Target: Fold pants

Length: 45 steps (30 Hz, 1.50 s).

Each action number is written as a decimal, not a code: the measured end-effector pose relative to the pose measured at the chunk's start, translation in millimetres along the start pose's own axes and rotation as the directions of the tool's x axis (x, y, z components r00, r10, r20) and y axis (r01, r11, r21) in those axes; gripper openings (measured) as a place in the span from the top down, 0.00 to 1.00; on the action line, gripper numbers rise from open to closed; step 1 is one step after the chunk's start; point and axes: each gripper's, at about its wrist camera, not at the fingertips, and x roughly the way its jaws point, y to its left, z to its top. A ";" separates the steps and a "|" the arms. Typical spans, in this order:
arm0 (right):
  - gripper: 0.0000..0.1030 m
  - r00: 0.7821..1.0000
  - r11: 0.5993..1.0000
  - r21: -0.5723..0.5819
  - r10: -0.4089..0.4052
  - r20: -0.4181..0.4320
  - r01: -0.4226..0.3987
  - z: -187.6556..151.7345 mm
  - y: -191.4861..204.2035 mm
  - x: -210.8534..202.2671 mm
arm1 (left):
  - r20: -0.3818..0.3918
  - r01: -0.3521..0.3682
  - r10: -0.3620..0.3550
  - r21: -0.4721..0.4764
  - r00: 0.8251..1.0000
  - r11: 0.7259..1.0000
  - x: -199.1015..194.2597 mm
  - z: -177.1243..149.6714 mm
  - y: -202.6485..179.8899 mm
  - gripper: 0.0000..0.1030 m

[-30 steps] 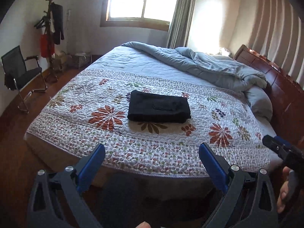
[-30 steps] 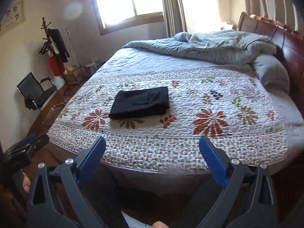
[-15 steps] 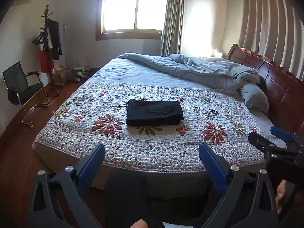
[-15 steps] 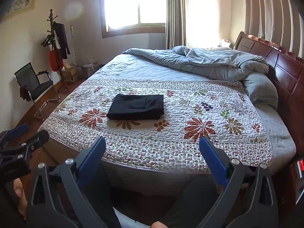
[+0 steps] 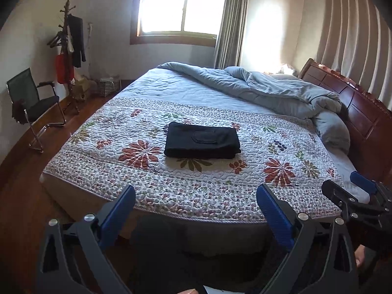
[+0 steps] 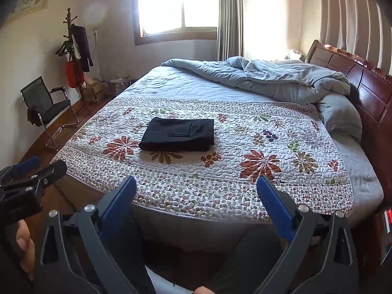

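where sunlight enters, folded pants [image 5: 202, 140] top quilt [image 5: 257, 171].

Matt black cloth pants [image 5: 202, 141], glossy wooden headboard [image 5: 355, 105]

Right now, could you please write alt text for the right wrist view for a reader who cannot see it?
A neatly folded black pair of pants lies on a floral quilted bedspread on the bed. The open right gripper hovers short of the bed, holding nothing; the left gripper shows at the left edge.

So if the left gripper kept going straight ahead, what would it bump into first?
Probably the near edge of the floral quilt on the bed. The left gripper has open jaws; the folded pants lie farther back. Depth is uncertain.
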 end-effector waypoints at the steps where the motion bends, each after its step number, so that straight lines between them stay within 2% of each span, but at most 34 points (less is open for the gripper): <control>1: 0.05 1.000 1.000 -0.002 0.000 -0.001 0.000 0.6 0.6 1.2 | -0.004 -0.001 0.001 -0.002 1.000 1.000 0.9 0.2 0.2 0.04; 6: 0.05 1.000 1.000 -0.005 0.008 0.001 -0.008 1.8 3.1 3.5 | -0.006 -0.044 0.044 0.014 0.999 0.999 3.9 1.1 -0.7 0.04; 10: 0.05 1.000 1.000 -0.004 0.011 -0.003 -0.011 5.1 4.8 7.4 | -0.021 -0.031 0.031 0.013 0.999 0.999 7.8 2.6 -1.2 0.04; 14: 0.05 1.000 1.000 -0.004 0.015 -0.002 -0.015 8.5 5.5 10.2 | -0.019 -0.055 0.055 0.015 0.998 0.998 10.2 4.1 -1.5 0.04; 30: 0.05 1.000 1.000 0.011 0.028 -0.014 -0.028 20.9 3.3 32.0 | -0.023 -0.076 0.077 0.006 0.997 0.997 25.3 21.2 3.3 0.04; 45: 0.05 0.999 1.000 0.012 0.028 -0.029 -0.028 21.3 4.7 42.6 | -0.034 -0.100 0.101 0.011 0.994 0.995 34.9 19.5 3.9 0.04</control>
